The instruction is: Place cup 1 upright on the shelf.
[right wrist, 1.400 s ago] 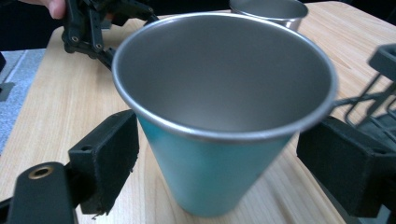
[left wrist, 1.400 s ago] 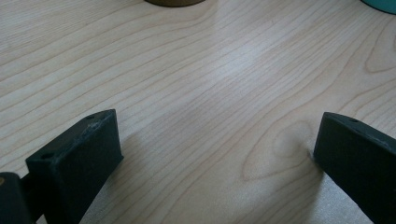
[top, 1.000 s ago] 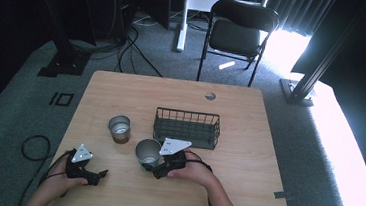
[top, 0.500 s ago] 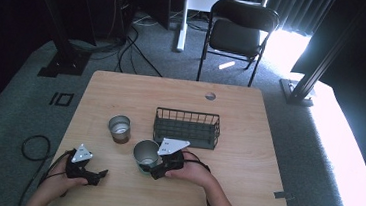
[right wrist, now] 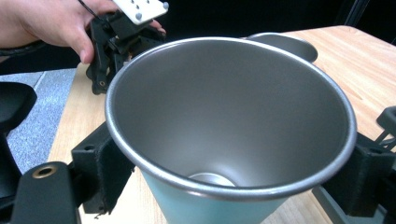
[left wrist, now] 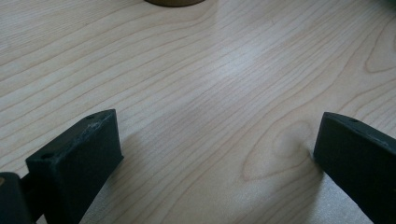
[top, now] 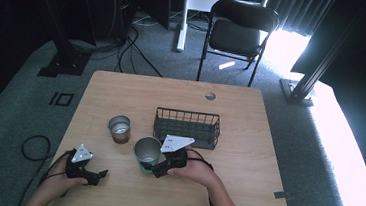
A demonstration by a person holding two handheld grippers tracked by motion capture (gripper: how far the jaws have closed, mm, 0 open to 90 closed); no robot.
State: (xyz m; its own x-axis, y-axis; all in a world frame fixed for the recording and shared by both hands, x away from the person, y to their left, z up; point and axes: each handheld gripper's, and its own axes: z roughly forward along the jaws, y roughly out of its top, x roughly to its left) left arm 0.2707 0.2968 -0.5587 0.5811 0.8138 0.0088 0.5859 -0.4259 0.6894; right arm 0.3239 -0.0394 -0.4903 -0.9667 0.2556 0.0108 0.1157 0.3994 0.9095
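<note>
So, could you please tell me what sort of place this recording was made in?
Probably a lab or studio set up for recording, not a home: a bare wooden table stands on grey carpet, black metal stands flank it, cables trail over the floor, and a folding chair sits behind.

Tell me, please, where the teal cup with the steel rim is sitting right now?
In the high view the teal cup stands near the table's front edge, between the jaws of the right hand-held gripper, just in front of the wire basket and right of the smaller brown cup.
</note>
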